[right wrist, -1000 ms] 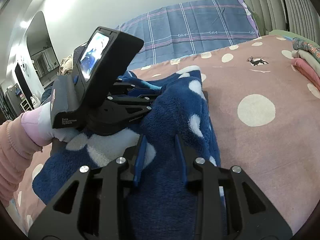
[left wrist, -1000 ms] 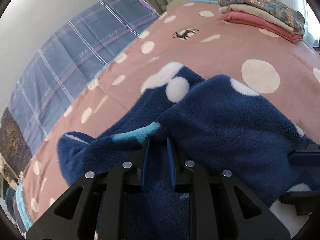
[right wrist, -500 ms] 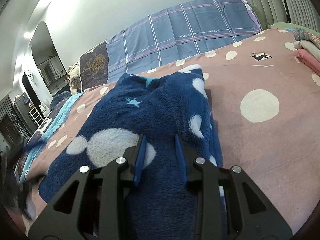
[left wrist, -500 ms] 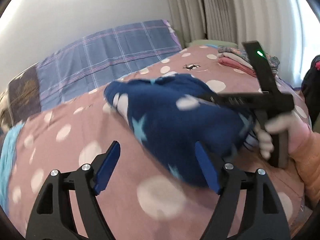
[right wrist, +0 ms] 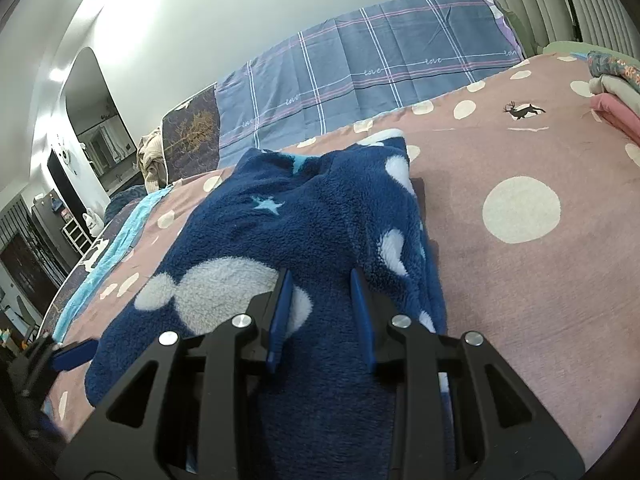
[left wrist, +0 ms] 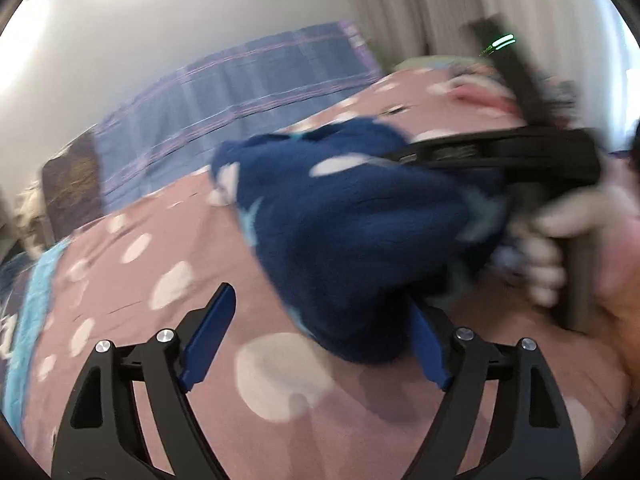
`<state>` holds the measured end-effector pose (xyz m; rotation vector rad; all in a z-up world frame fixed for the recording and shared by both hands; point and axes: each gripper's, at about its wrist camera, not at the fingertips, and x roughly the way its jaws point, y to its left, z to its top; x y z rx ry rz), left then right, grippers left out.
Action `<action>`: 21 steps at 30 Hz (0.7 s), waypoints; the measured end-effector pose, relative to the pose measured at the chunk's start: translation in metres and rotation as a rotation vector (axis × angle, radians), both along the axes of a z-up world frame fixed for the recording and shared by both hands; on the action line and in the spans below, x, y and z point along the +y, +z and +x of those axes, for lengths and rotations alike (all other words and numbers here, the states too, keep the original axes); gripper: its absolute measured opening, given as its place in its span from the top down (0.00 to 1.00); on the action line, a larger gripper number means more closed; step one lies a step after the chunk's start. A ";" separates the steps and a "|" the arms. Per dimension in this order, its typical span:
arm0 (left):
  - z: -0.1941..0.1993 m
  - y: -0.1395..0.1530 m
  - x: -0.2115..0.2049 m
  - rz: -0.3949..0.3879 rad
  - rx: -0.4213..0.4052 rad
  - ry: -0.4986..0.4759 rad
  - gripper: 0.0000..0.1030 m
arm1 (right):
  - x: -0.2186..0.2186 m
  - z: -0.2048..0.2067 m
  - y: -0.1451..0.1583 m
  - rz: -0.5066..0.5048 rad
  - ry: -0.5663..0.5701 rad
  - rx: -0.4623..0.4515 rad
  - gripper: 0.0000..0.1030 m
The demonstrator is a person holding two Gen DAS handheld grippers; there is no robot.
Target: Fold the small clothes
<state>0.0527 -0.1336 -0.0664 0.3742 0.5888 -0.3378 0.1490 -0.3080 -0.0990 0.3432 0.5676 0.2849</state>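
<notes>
Navy fleece garment (right wrist: 304, 240), white dots & pale-blue stars, bunched on bed.

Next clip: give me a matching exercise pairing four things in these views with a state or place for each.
Things:
1. left gripper
2. right gripper
3. blue fleece garment
4. stack of folded clothes

States or places:
A. far right edge of the bed
B. jaws wide, nothing pinched
C. lying on the dotted pink bedspread
D. jaws closed on fleece

Pairs: 1-B, 2-D, 3-C, 4-A
</notes>
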 end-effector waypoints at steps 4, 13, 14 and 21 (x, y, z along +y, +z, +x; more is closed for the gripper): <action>0.023 -0.008 -0.016 -0.019 0.057 0.031 0.20 | 0.000 0.000 0.000 0.001 0.000 0.000 0.71; 0.020 -0.020 0.012 0.153 0.008 0.115 0.20 | 0.004 0.000 0.001 -0.029 0.005 -0.003 0.73; 0.019 -0.021 0.009 0.170 -0.004 0.117 0.20 | 0.002 0.001 0.001 -0.020 0.006 -0.002 0.73; 0.001 -0.006 0.018 0.068 0.083 0.009 0.41 | -0.001 0.001 -0.001 0.015 0.012 0.001 0.72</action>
